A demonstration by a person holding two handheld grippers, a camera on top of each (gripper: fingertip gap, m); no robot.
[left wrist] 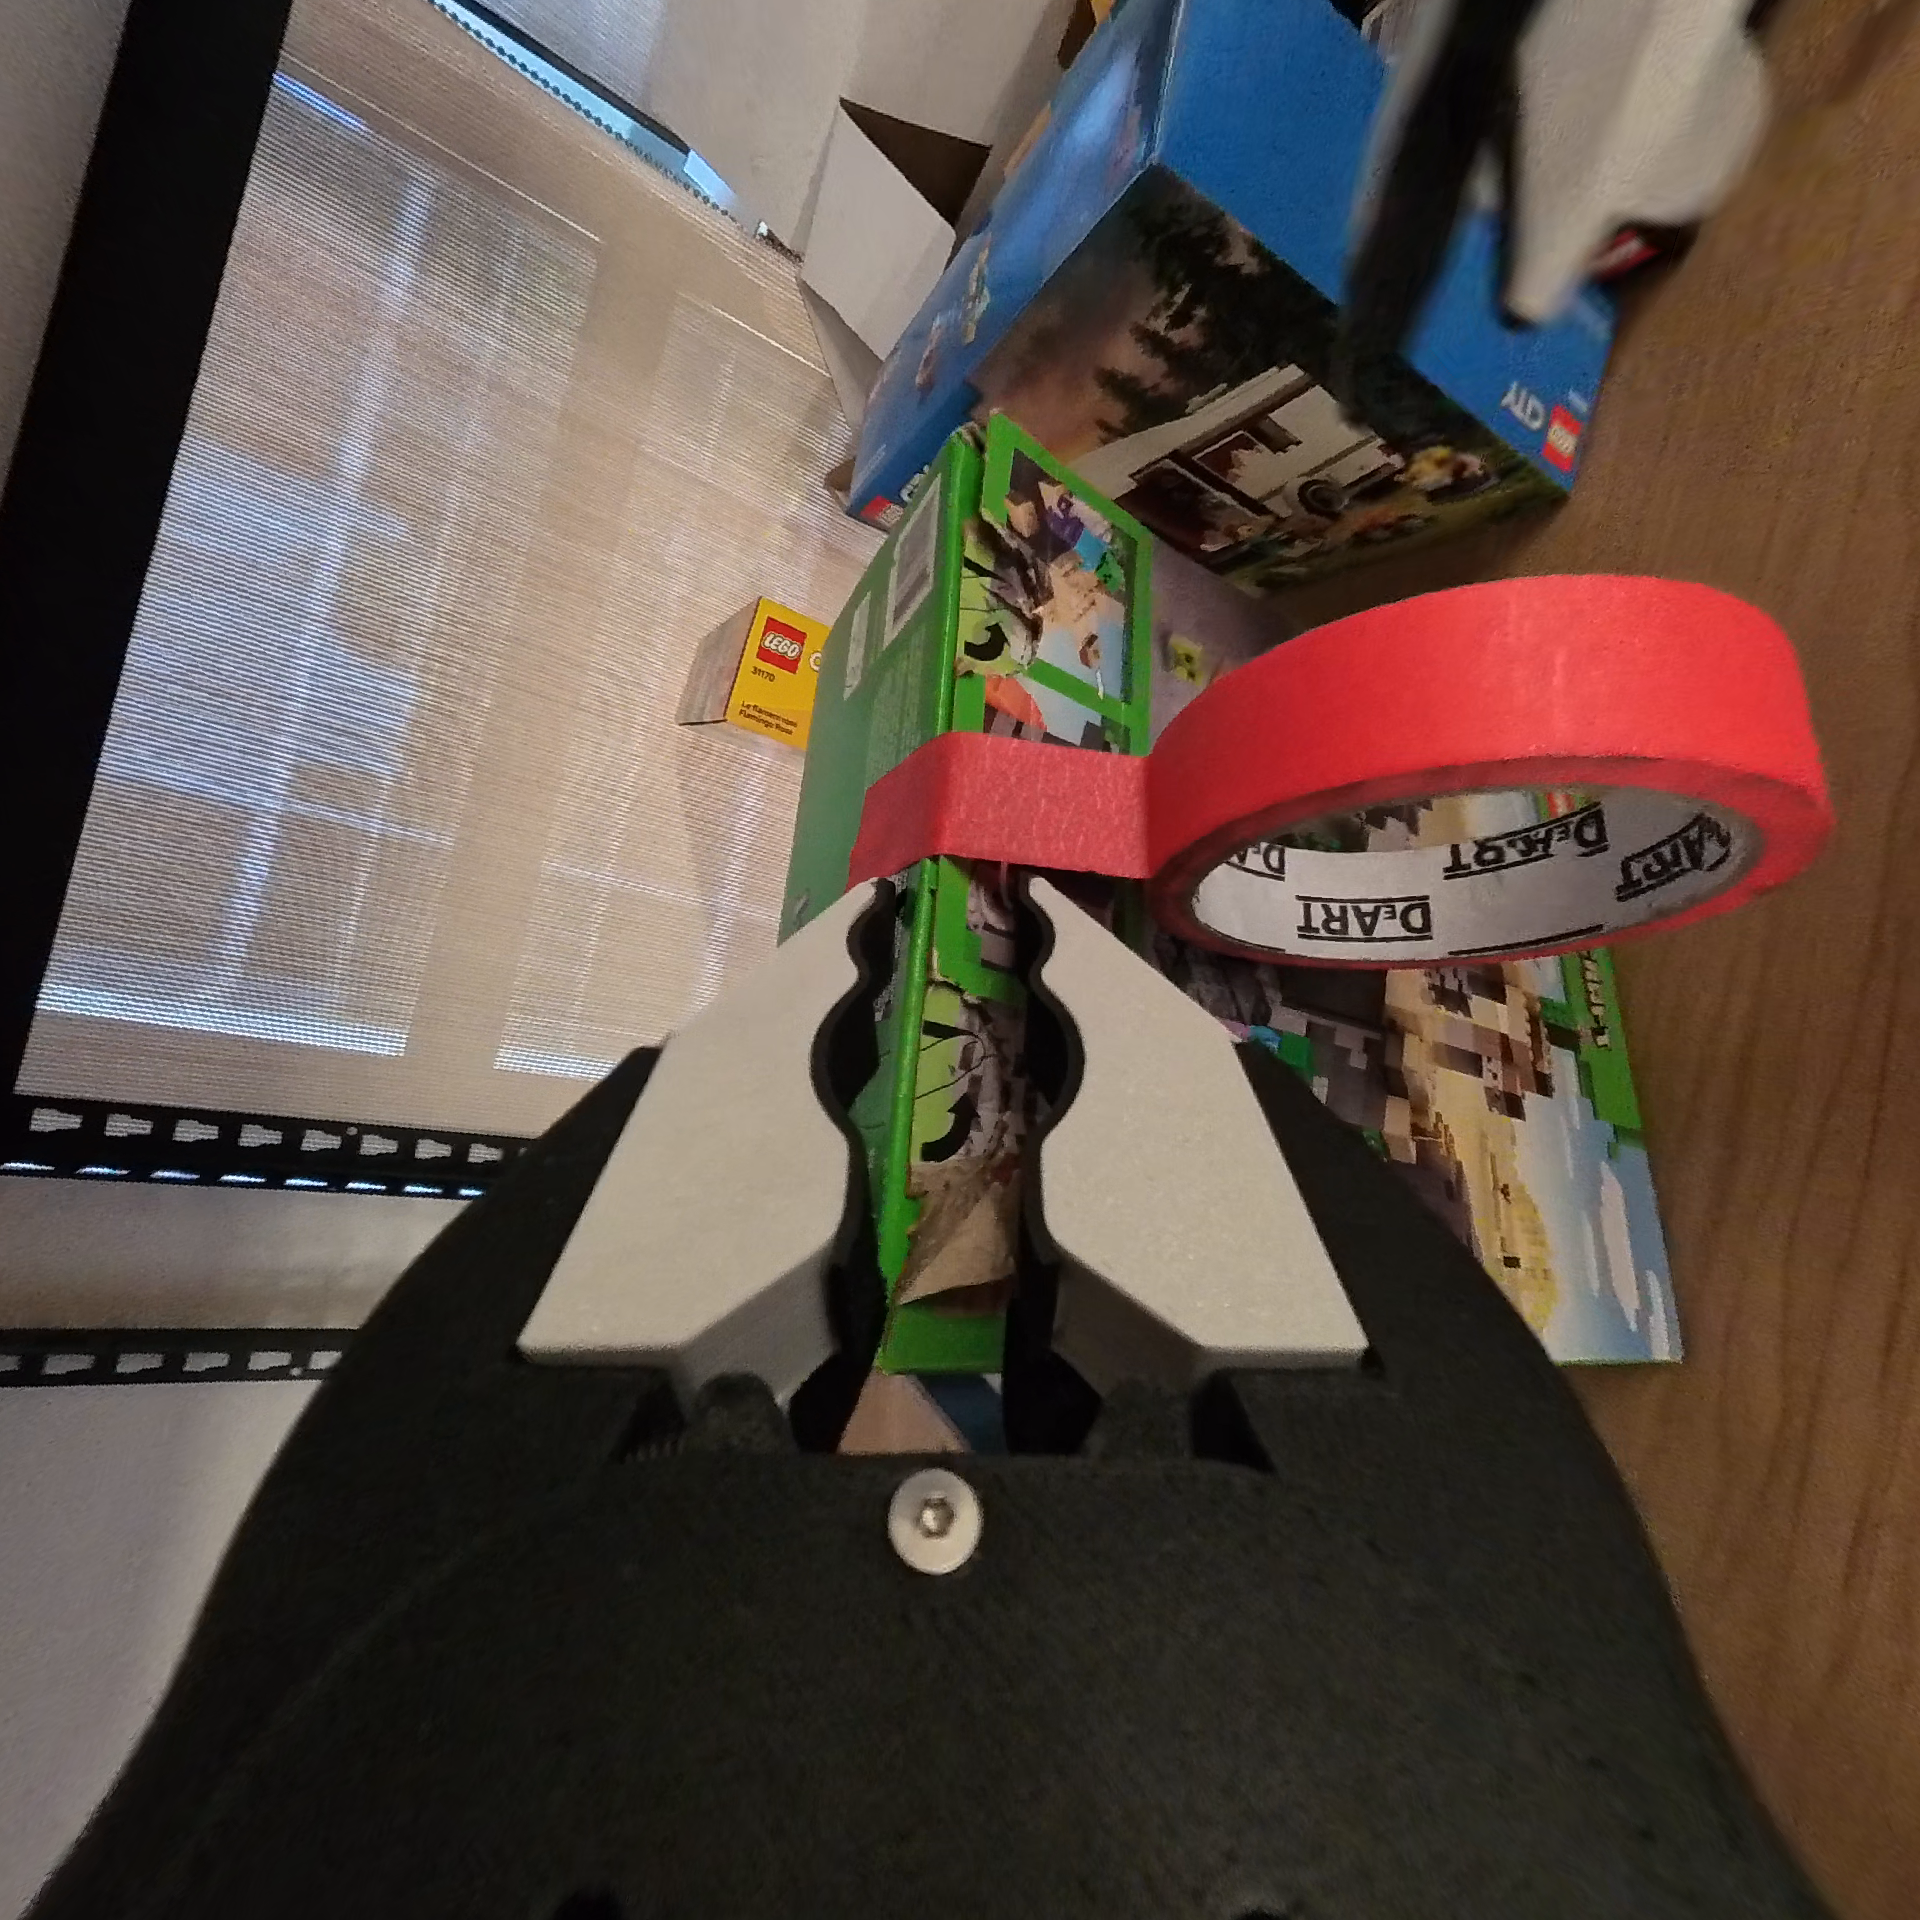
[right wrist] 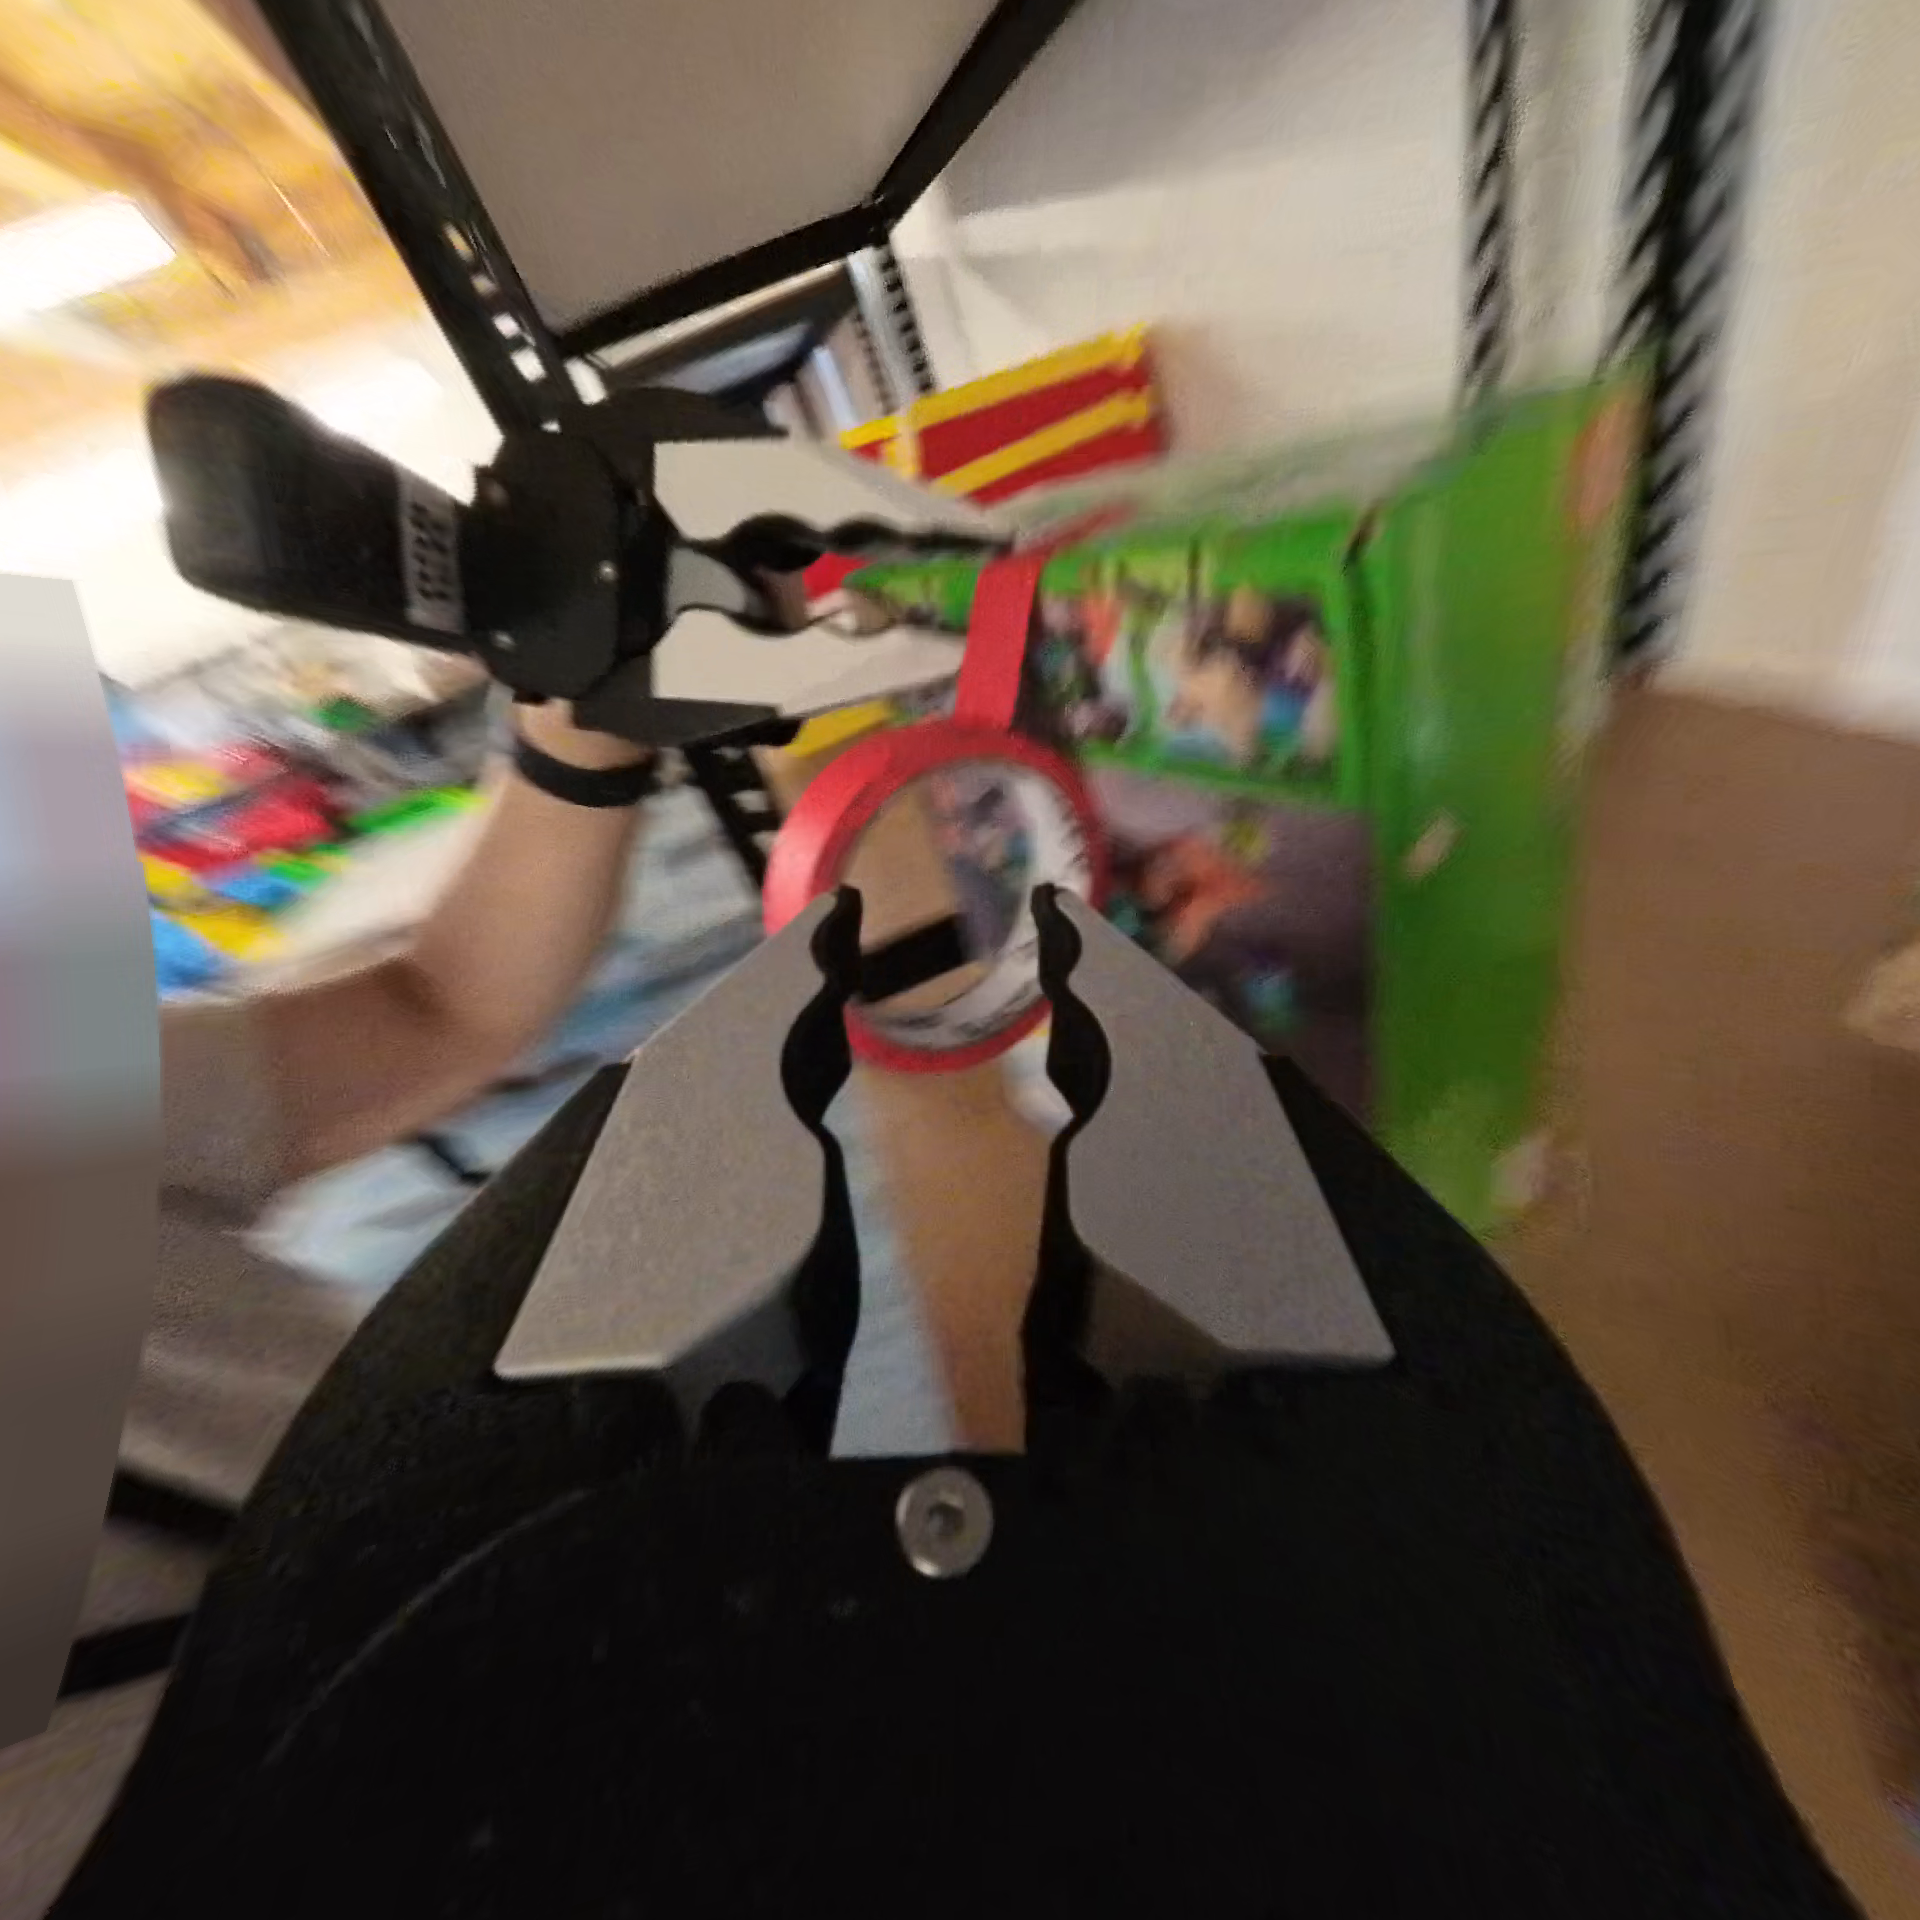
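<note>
My left gripper (left wrist: 961, 904) is shut on the torn end of a green toy box (left wrist: 904, 644), one finger on each side of it. A strip of red tape (left wrist: 997, 810) runs across that end just beyond the fingertips, still joined to the red tape roll (left wrist: 1486, 675) at the right. The right wrist view is blurred. In it the left gripper (right wrist: 982, 603) clamps the green box (right wrist: 1455, 727), and the tape strip (right wrist: 1003, 644) leads down to the hanging roll (right wrist: 821, 821). My right gripper (right wrist: 951, 914) is open and empty, its tips just short of the roll.
A blue toy box (left wrist: 1195, 125) and a small yellow box (left wrist: 774, 665) stand beyond the green one on the wooden table (left wrist: 1766, 1143). A black shelf frame (right wrist: 447, 208), a person's forearm (right wrist: 499, 987), a red and yellow box (right wrist: 1039, 426) and brown cardboard (right wrist: 1714, 1039) surround the grippers. My hands' fingertips stand some 11 cm from each other.
</note>
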